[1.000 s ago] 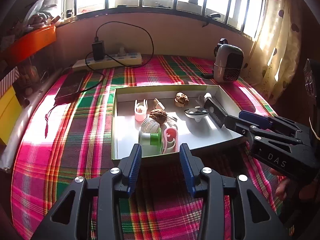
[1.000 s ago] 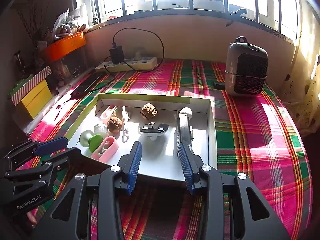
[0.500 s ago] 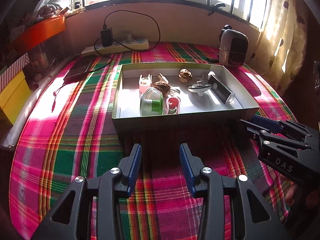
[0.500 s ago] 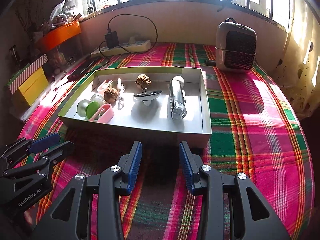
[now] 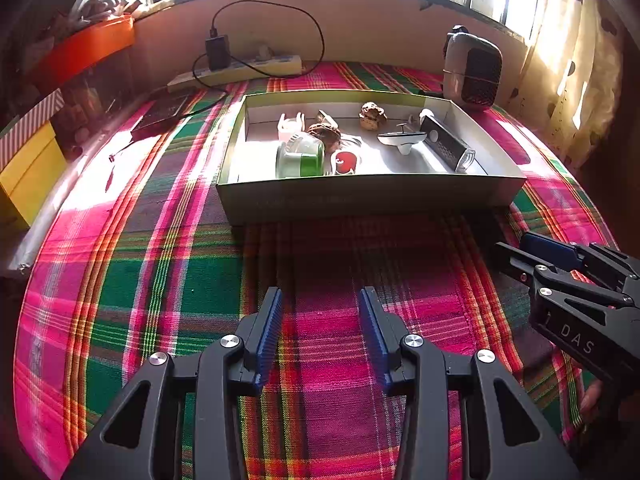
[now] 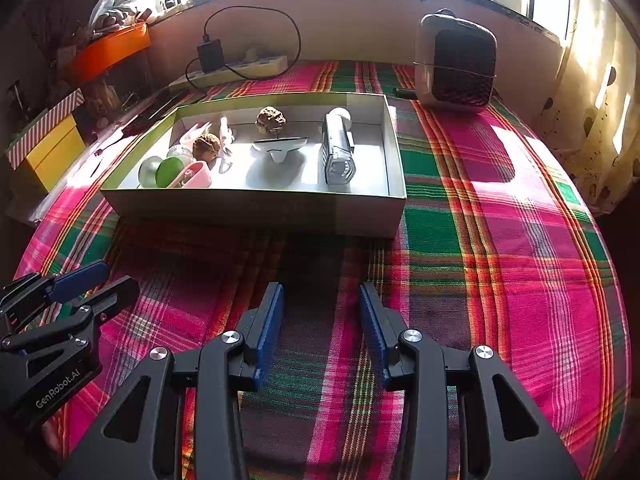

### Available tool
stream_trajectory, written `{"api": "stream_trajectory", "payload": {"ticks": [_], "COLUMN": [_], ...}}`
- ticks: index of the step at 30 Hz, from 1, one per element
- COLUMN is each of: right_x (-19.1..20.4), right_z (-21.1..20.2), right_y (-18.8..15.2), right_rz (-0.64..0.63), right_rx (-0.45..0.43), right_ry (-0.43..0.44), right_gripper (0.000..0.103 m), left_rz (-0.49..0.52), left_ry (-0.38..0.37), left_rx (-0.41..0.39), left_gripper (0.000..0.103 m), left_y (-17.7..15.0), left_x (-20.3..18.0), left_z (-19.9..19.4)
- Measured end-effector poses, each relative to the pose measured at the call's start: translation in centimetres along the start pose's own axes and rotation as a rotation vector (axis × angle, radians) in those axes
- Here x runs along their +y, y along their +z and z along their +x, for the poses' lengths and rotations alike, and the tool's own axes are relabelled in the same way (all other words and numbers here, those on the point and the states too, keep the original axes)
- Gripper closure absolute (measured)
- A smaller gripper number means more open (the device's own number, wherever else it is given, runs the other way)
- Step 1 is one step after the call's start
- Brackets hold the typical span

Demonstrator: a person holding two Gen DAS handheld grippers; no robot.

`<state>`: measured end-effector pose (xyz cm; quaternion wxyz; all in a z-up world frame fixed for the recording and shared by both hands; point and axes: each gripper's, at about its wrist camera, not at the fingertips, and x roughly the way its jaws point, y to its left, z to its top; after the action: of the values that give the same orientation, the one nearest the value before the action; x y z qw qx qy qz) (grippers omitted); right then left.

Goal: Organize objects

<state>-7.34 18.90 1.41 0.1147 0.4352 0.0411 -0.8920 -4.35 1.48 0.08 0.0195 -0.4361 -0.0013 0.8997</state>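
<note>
A shallow cardboard box (image 5: 372,194) (image 6: 256,210) sits on the plaid cloth. It holds a green-and-clear jar (image 5: 300,156) (image 6: 168,170), a pink clip (image 6: 196,174), two walnuts (image 5: 372,114) (image 6: 271,118), a small white boat model (image 5: 402,139) (image 6: 280,146) and a black-and-silver flashlight-like device (image 5: 446,144) (image 6: 338,152). My left gripper (image 5: 320,308) (image 6: 94,278) is open and empty, well in front of the box. My right gripper (image 6: 320,300) (image 5: 516,246) is open and empty, also in front of the box.
A small grey heater (image 6: 454,66) (image 5: 472,68) stands behind the box at the right. A power strip with charger and cable (image 5: 240,68) lies at the back, a dark flat device (image 5: 160,118) at the left. Yellow and striped boxes (image 6: 48,140) and an orange tray (image 6: 106,50) are far left.
Both grippers have pulled back from the box toward the near edge of the cloth. They stay open and empty. The objects in the box have not moved.
</note>
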Motion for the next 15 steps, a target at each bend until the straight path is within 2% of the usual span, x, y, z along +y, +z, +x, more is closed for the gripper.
{"api": "stream_trajectory", "payload": {"ticks": [9, 13, 15], "right_x": [0.4, 0.2, 0.0], "right_z": [-0.6, -0.8, -0.9], "right_y": [-0.9, -1.1, -1.2], "right_rz": [-0.016, -0.007, 0.003], "right_rx": [-0.001, -0.002, 0.0], "right_ry": [-0.023, -0.033, -0.054], "right_gripper": [0.063, 0.062, 0.054], "left_rz": [-0.007, -0.017, -0.019], "left_ry": [0.038, 0.03, 0.03], "left_rx": [-0.018, -0.019, -0.019], "left_gripper": [0.065, 0.065, 0.065], "left_y": [-0.7, -0.7, -0.8], "left_x": [-0.8, -0.6, -0.6], "left_z": [-0.3, -0.3, -0.4]}}
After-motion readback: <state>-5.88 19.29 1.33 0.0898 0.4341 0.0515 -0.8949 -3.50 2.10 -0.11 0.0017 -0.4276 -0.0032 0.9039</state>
